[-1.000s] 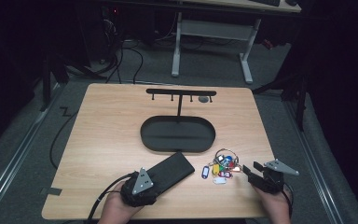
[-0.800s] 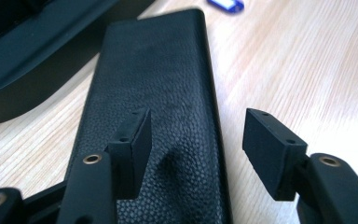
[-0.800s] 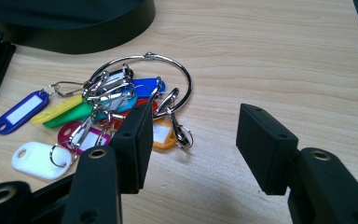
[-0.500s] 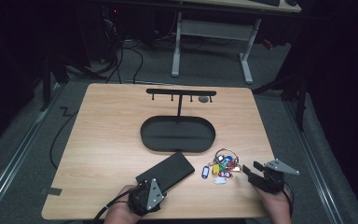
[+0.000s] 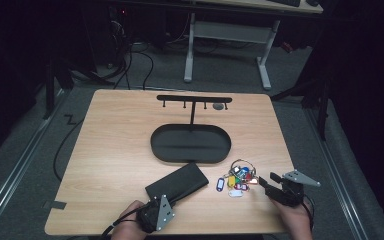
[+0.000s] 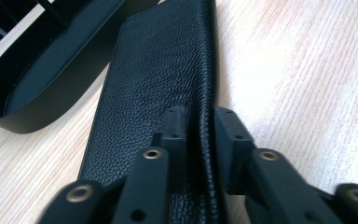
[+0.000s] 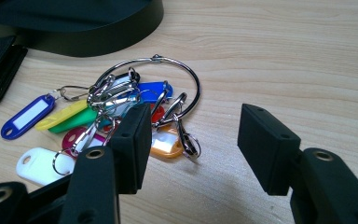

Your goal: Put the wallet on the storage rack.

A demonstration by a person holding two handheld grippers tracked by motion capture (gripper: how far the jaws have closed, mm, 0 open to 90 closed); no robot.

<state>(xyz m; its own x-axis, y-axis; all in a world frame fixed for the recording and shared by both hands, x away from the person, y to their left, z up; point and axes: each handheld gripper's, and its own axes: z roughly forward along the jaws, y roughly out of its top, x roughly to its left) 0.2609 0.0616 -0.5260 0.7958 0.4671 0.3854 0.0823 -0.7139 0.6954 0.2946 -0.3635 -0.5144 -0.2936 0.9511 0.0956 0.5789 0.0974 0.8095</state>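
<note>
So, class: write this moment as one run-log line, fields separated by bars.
left gripper: jaws just closed on black wallet edge | right gripper: open, beside key ring | tray: empty

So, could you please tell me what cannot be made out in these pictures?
- Left gripper fingers: high view, hidden under its own body.
- Black wallet near end: left gripper view, cut off by the bottom edge.
- Key-tag labels: blank or too small to read.
- Item on the rack: high view, too small.
</note>
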